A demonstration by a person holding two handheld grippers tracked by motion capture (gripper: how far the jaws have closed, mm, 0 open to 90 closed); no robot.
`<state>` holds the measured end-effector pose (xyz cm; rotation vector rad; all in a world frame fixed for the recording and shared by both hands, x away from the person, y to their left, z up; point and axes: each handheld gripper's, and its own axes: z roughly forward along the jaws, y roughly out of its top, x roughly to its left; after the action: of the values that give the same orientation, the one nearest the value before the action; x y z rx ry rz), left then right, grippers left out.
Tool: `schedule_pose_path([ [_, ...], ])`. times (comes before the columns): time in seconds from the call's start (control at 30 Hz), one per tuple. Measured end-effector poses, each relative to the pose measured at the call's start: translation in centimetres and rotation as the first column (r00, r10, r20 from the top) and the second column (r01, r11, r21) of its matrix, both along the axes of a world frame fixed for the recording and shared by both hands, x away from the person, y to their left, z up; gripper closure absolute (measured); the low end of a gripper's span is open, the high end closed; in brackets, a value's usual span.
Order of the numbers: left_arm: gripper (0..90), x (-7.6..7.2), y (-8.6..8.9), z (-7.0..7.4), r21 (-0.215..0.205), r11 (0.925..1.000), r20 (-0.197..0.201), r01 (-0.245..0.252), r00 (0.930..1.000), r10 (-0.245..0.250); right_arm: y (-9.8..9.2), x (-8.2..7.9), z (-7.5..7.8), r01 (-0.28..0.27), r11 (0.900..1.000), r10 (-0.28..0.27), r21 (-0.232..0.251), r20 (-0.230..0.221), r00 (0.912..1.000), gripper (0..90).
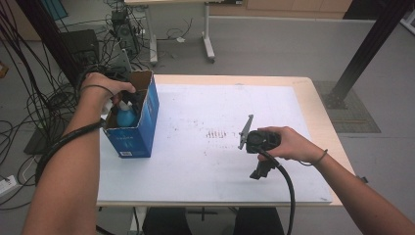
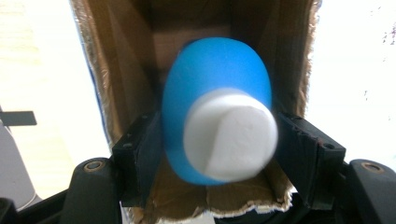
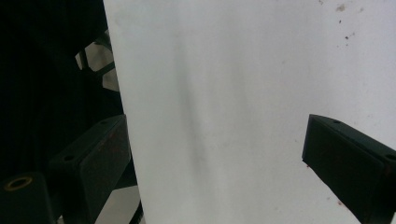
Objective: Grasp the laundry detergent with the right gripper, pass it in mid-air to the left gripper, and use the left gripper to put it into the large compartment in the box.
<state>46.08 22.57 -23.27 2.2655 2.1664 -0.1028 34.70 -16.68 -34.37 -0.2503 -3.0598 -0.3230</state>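
The left gripper (image 2: pixel 219 154) is down inside the open top of a blue box (image 1: pixel 147 122), and its two jaws are clamped on a blue bottle (image 2: pixel 217 84) with a white cap (image 2: pixel 229 135). In the left gripper view one jaw presses on each side of the bottle, just below the cap, and the brown inner walls of the box stand close around it. The bottle is still inside the box, with its cap pointing up to the camera. In the high view the box stands upright at the left edge of the white surface (image 1: pixel 205 166), and the left hand (image 1: pixel 100 88) covers its opening from above.

The right gripper (image 3: pixel 215 154) is well apart from the box, over the right part of the surface. Its jaws are wide apart and nothing is between them. In the high view the right hand (image 1: pixel 288 144) holds it low over the surface.
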Motion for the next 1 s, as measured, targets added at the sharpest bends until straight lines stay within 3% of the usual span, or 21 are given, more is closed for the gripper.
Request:
schedule_pose_path([
  [0.4, 28.6, -1.0, -0.4, 4.2, -0.005, 0.9997, 0.083, 0.022, 0.9963, -0.022, 0.0, -0.1, 0.2, 0.005, 1.0, -0.005, -0.003, 0.003, 1.0, 7.3],
  [0.8, 9.5, -2.9, -3.2, 6.0, -0.029, 0.9947, 0.113, 0.099, 0.989, -0.095, -0.3, 0.1, 0.4, 0.02, 1.0, -0.02, 0.01, -0.009, 0.9998, 7.1],
  [1.0, 5.5, -4.2, -4.9, 6.5, -0.04, 0.988, 0.123, 0.149, 0.9821, -0.143, -0.4, 0.1, 0.5, 0.039, 0.999, -0.039, 0.007, -0.014, 0.9992, 7.1],
])
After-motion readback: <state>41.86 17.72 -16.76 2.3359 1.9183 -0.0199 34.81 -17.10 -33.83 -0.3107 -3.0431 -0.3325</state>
